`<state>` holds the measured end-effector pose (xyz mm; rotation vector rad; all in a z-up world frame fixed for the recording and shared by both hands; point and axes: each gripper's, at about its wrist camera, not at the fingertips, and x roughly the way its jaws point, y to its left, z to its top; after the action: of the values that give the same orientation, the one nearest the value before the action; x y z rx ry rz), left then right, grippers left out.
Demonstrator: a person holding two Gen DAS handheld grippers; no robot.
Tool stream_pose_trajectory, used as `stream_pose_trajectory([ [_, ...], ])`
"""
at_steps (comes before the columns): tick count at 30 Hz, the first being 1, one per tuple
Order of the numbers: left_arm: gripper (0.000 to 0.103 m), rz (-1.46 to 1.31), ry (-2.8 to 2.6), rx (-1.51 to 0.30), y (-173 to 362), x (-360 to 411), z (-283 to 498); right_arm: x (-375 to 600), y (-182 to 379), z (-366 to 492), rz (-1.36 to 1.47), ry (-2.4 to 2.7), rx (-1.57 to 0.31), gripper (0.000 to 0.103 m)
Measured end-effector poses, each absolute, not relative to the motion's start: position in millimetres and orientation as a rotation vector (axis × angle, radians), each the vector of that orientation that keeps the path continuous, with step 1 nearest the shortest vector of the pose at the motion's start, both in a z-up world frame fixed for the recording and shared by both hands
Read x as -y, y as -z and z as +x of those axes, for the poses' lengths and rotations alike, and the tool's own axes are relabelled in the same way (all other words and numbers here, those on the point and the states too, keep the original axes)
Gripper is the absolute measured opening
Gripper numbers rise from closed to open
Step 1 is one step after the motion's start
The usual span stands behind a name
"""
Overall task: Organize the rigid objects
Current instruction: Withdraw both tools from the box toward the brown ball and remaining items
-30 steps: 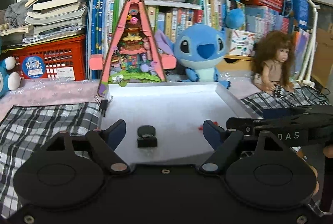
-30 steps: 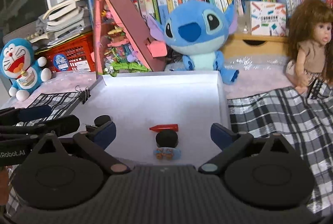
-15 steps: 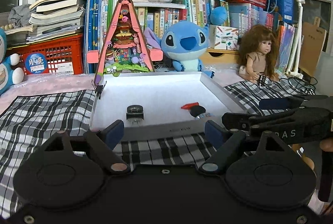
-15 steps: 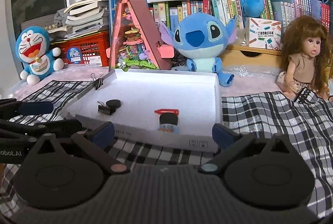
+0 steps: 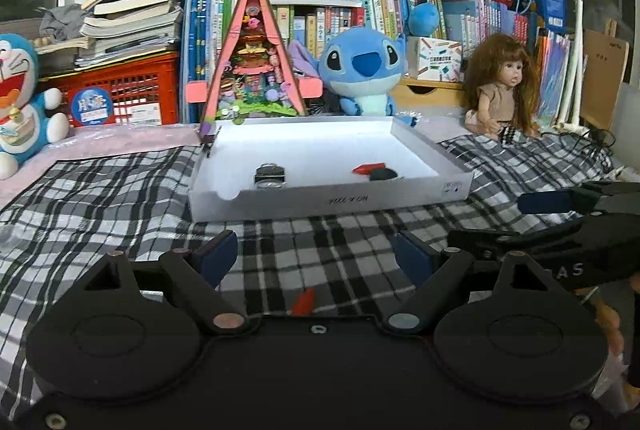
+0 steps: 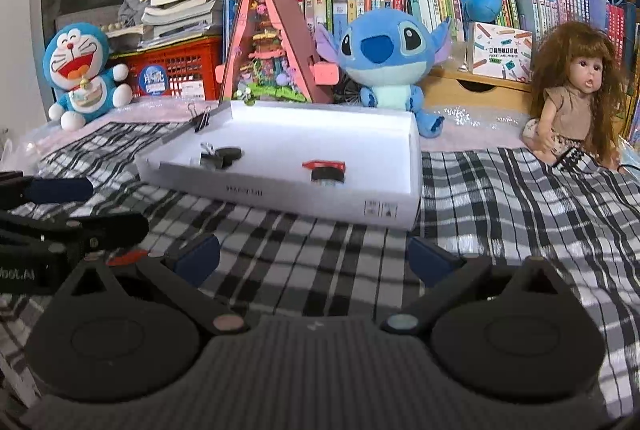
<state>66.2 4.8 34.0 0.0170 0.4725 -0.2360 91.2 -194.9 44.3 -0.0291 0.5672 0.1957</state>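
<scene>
A shallow white box [image 5: 328, 200] [image 6: 280, 196] lies on the checked cloth. Inside it are a black binder clip [image 5: 270, 176] [image 6: 211, 159], a black disc [image 6: 231, 152], a red crayon [image 5: 368, 168] [image 6: 325, 164] and a black round piece [image 5: 383, 174] [image 6: 328, 175]. My left gripper [image 5: 314, 256] [image 6: 80, 208] hangs open over the cloth in front of the box. A small red piece [image 5: 303, 301] [image 6: 126, 256] lies on the cloth between its fingers, untouched. My right gripper [image 6: 316, 256] [image 5: 532, 220] is open beside it, with nothing between its fingers.
Behind the box stand a pink triangular toy house [image 5: 256, 62], a blue plush [image 5: 366, 66], a doll [image 5: 502, 86], a Doraemon plush [image 6: 82, 74], a red crate [image 5: 120, 90] and shelves of books. A binder clip [image 6: 202, 118] grips the box's far left corner.
Both grippers have drawn back from above the box to the checked cloth in front of it. The box now sits farther off, and the small red piece has come into view.
</scene>
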Motion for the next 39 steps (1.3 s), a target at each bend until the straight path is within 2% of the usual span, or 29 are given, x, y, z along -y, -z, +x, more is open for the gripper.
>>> stream_pose_trajectory([
  [16,0.085,0.064,0.201,-0.467,-10,-6,44,194,-25,60,-0.040,-0.195,-0.562,0.103],
  [39,0.084,0.033,0.149,-0.511,19,-14,46,188,-9,59,-0.070,-0.195,-0.589,0.103],
])
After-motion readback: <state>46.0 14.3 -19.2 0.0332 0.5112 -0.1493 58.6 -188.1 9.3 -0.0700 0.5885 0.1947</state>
